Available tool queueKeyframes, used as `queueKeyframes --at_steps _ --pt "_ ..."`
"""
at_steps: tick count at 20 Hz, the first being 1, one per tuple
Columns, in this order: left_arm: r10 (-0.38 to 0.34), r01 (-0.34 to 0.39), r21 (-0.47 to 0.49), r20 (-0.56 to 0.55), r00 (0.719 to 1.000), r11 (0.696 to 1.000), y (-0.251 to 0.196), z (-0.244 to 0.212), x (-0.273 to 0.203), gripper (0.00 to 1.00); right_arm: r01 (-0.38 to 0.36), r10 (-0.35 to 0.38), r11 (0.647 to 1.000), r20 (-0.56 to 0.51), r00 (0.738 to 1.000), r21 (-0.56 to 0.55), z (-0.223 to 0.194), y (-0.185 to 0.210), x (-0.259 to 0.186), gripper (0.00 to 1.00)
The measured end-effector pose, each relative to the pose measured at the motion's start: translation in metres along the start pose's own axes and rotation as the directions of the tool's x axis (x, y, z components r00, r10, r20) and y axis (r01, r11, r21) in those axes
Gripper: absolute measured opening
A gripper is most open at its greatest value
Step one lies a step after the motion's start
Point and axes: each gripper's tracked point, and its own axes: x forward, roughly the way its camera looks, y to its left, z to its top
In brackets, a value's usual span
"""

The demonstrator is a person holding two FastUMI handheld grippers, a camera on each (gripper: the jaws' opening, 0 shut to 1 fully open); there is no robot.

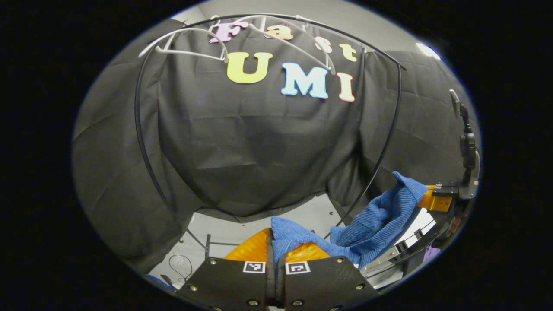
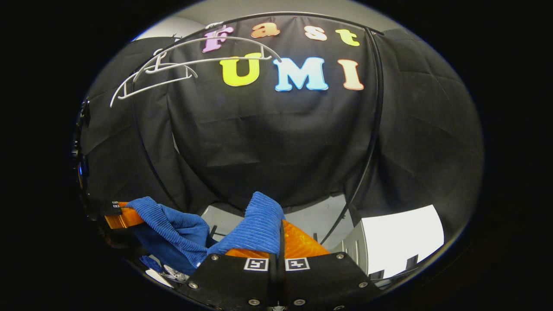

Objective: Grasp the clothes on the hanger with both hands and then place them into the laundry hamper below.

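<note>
A blue ribbed garment hangs stretched between both grippers. In the left gripper view my left gripper is shut on one end of the cloth between its orange fingers, and the right gripper pinches the other end at the far right. In the right gripper view my right gripper is shut on the blue garment, which sags left to the left gripper. Bare white hangers hang on the black rail above. The hamper cannot be made out.
A black clothes rack frame curves around the booth's black wall. Grey floor shows below. A white panel lies at lower right in the right gripper view. A black stand rises at the right edge.
</note>
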Motion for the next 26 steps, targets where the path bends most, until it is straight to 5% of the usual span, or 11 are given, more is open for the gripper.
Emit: queueKeyframes --at_steps 12,25,26 --pt "-0.017 0.015 -0.011 -0.172 0.985 1.0 -0.002 -0.101 0.069 0.02 0.033 -0.023 0.998 -0.202 0.979 0.045 -0.097 -0.008 0.06 0.01" --pt "0.007 -0.002 0.028 -0.199 0.98 1.0 0.006 -0.108 0.072 0.1 0.035 -0.025 0.999 -0.258 0.966 0.037 -0.107 -0.004 0.058 0.06" --pt "0.013 -0.008 0.027 -0.201 0.979 1.0 0.008 -0.11 0.07 0.0 0.046 -0.034 0.998 -0.269 0.962 0.037 -0.109 -0.004 0.057 0.07"
